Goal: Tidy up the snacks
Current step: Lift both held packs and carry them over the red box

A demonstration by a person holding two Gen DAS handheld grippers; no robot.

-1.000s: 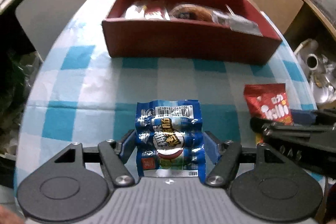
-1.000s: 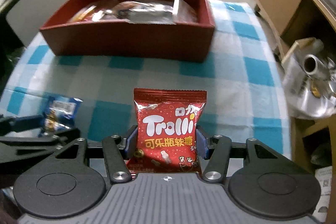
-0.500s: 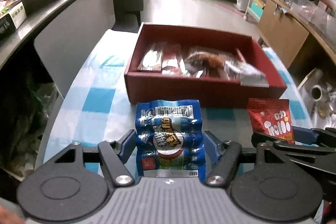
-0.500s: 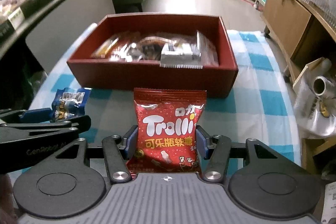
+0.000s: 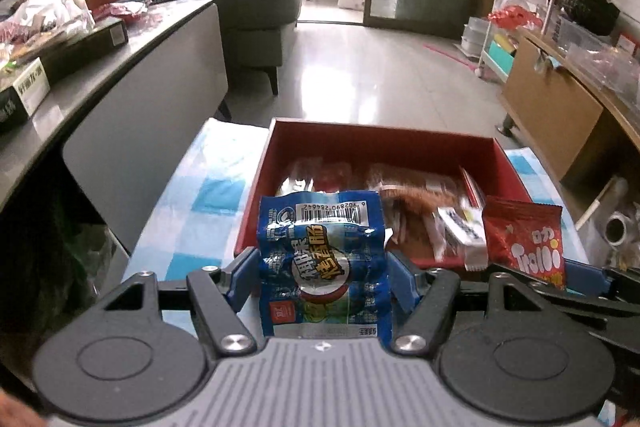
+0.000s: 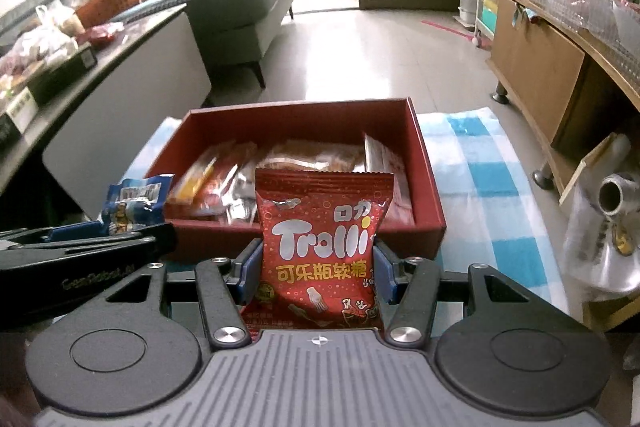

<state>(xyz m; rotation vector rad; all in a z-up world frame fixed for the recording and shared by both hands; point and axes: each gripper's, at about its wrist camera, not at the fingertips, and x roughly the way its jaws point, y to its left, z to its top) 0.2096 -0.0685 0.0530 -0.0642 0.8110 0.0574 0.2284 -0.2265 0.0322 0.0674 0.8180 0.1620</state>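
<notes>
We see the blue sausage pack (image 5: 324,263) pinched upright in our left gripper (image 5: 322,277), up off the desk (image 5: 200,195), in front of the red box (image 5: 384,143). The red Trolli candy bag (image 6: 322,247) sits pinched in our right gripper (image 6: 316,273), also up by the box's near wall. Box is w/ other snack packs (image 6: 240,183) inside. Blue-white check cloth on the desk. Grey sofa (image 5: 256,7) far back.
</notes>
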